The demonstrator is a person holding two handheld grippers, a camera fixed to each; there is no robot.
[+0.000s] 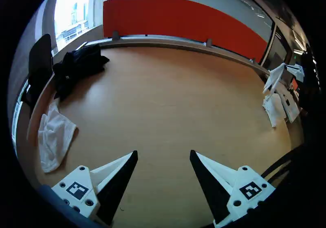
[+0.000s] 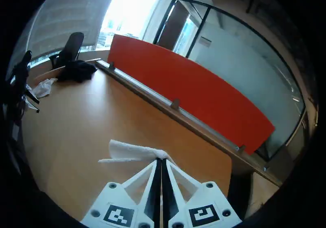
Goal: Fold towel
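My right gripper [image 2: 161, 160] is shut on a white towel [image 2: 130, 152], which sticks out past the fingertips to the left, above the wooden table [image 2: 81, 118]. In the left gripper view that gripper [image 1: 281, 73] is at the table's far right with the towel [image 1: 276, 109] hanging from it. My left gripper [image 1: 163, 154] hovers open over the table [image 1: 171, 101] with nothing between its fingers. A second white cloth [image 1: 55, 136] lies crumpled at the table's left edge, also seen far off as a white cloth [image 2: 42, 88].
A black garment [image 1: 79, 65] lies bunched on the far left of the table, next to a black office chair [image 1: 38, 65]. A red divider panel [image 1: 183, 20] runs along the table's back edge. The same red divider [image 2: 191, 89] is in the right gripper view.
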